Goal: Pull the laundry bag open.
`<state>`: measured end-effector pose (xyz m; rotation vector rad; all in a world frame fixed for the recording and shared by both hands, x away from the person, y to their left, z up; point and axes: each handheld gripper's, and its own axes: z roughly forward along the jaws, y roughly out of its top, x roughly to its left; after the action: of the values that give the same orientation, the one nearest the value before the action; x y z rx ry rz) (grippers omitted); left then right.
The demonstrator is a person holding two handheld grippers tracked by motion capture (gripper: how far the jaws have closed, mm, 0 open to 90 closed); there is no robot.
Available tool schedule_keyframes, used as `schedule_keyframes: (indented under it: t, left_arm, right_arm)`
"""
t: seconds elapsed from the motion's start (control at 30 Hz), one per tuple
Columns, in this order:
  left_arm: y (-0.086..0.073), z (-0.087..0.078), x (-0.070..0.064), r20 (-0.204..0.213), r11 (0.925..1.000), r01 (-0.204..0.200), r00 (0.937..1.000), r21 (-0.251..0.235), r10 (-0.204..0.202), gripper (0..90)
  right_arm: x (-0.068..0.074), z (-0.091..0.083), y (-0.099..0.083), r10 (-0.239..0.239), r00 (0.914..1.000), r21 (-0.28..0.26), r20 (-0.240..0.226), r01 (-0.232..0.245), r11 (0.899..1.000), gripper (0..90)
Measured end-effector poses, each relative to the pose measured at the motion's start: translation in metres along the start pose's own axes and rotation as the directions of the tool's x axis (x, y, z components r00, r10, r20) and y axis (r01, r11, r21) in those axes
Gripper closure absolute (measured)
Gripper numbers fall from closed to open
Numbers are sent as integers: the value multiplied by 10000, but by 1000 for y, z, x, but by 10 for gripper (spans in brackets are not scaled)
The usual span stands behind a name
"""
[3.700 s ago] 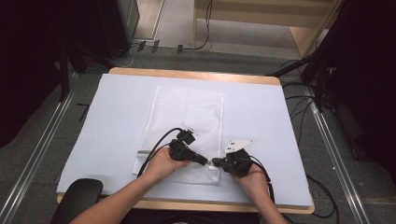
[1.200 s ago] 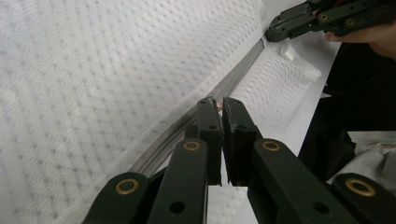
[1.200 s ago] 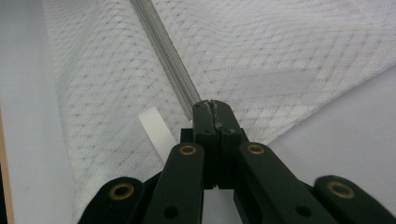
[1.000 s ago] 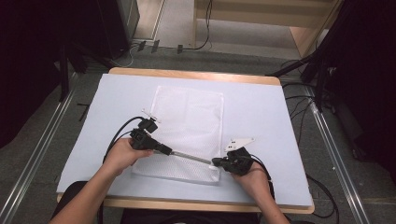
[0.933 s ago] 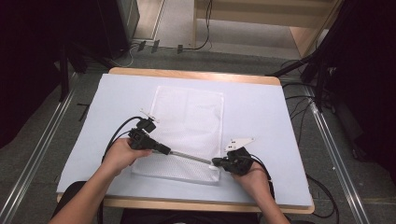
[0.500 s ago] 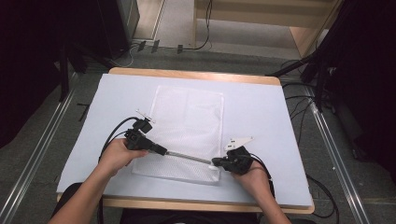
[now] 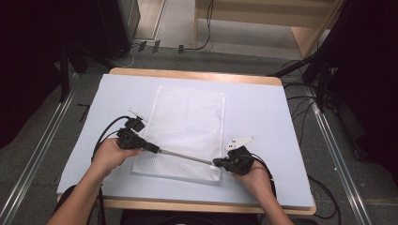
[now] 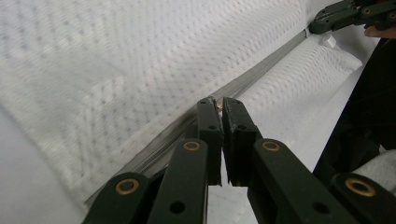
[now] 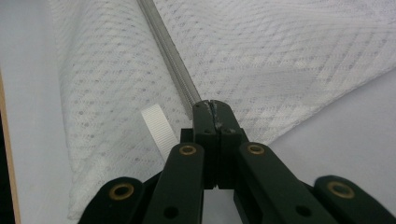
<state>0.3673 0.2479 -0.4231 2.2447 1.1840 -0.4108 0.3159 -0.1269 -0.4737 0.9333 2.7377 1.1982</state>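
A white mesh bag (image 7: 187, 117) lies flat on the pale mat (image 7: 263, 112). Its grey zipper (image 7: 185, 156) runs taut across the near end, between the two grippers. My left gripper (image 7: 154, 148) is at the bag's near left edge. In the left gripper view it (image 8: 219, 103) is shut on the small brass zipper pull (image 8: 218, 105), with the zipper (image 8: 261, 74) running away toward the right gripper (image 8: 327, 21). My right gripper (image 7: 217, 163) is at the bag's near right corner, where it (image 9: 211, 105) is shut on the end of the zipper (image 9: 168, 51). A white ribbon loop (image 9: 156, 123) lies beside its jaws.
The mat covers a wooden table (image 7: 187, 73). Black cables (image 7: 105, 133) trail from the grippers across the mat. Dark stands (image 7: 324, 70) and floor rails (image 7: 338, 154) flank the table. Bare mat lies left and right of the bag.
My left gripper has travelled left along the zipper, from beside the right gripper to the bag's left edge, nudging a little further left in the last second. The right gripper has stayed put.
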Motion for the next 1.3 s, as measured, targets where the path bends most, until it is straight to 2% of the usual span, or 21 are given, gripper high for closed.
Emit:
schedule_keyframes:
  t: [0.1,0.17,0.23,0.3,0.5,0.53,0.6,0.7,0.83,0.93,1.1,1.3]
  left_arm:
    - [-2,-4,4,-411,10000,5,9992,-21,-6,881]
    - [-4,-8,10,-480,10000,30,9988,72,-27,881]
    - [-7,-14,16,-630,9997,228,9977,-75,-232,881]
    - [-13,-22,24,-520,9982,535,9971,-261,-548,880]
    - [-24,-31,35,-702,9970,747,9946,-213,-761,881]
    - [-25,-32,37,-547,9961,808,9951,-348,-826,881]
    - [-26,-33,39,-841,9965,797,9931,-263,-816,881]
    - [-29,-36,43,-929,9945,967,9906,-394,-1000,881]
    - [-37,-38,48,-800,9924,1140,9899,-456,-1174,881]
    - [-38,-38,47,-926,9934,1066,9896,-415,-1100,880]
    - [-38,-37,45,-912,9951,898,9915,-406,-932,879]
    - [-41,-38,41,-961,9957,738,9922,-558,-790,875]
  right_arm:
    - [0,0,0,-8,10000,-2,-10,8,10000,900]
    - [0,0,0,-18,10000,-7,-14,18,10000,900]
    - [0,0,0,-20,10000,-6,-13,20,10000,900]
    - [-1,0,0,-16,10000,6,-30,16,10000,900]
    - [-1,1,1,-10,9999,8,-100,10,10000,900]
    - [-1,0,1,-23,10000,7,-75,23,10000,900]
    - [-1,0,1,-43,10000,71,-61,43,10000,900]
    - [-2,0,1,-15,9999,72,-130,16,10000,900]
    - [-2,1,2,-36,9999,61,-147,37,10000,900]
    - [-2,1,2,-41,9999,66,-144,42,10000,900]
    - [-2,0,3,-114,9999,156,-104,115,9998,900]
    - [-3,0,4,-208,9997,185,-138,210,9996,900]
